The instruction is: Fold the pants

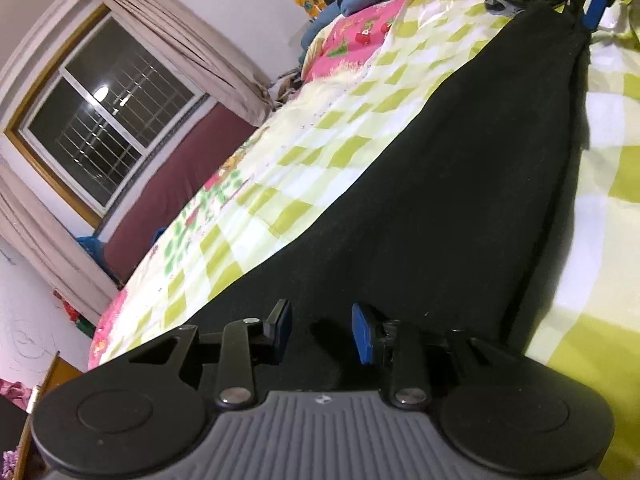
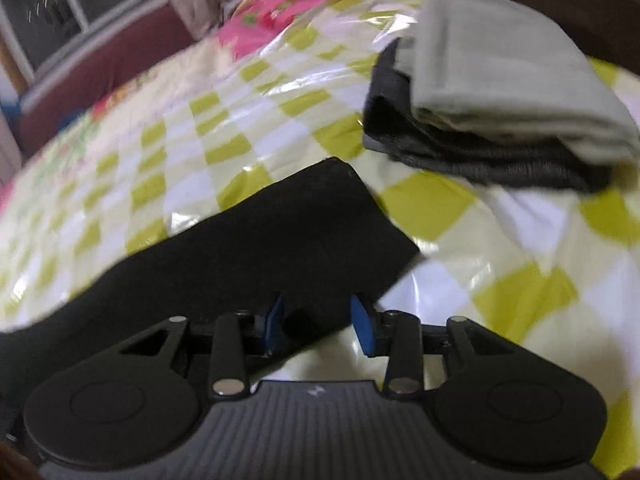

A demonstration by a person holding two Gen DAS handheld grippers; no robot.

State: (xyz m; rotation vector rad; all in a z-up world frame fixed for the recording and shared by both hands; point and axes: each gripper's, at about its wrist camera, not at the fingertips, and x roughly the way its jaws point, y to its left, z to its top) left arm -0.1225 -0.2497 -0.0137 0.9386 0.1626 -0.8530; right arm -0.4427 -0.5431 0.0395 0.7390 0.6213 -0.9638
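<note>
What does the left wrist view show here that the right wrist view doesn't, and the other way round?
Only the left wrist view: the full window with its curtain, and the right gripper at the far end of the black pants. Only the right wrist view: a stack of folded clothes past the pants' end. Both: the black pants on the checked bedcover, and open jaws with cloth between them.

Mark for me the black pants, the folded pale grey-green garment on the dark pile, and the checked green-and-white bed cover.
black pants [image 1: 460, 200], left wrist view, middle of the spread cloth.
folded pale grey-green garment [image 2: 500, 68], right wrist view, its top face.
checked green-and-white bed cover [image 2: 180, 128], right wrist view, bare stretch left of the pants.
</note>
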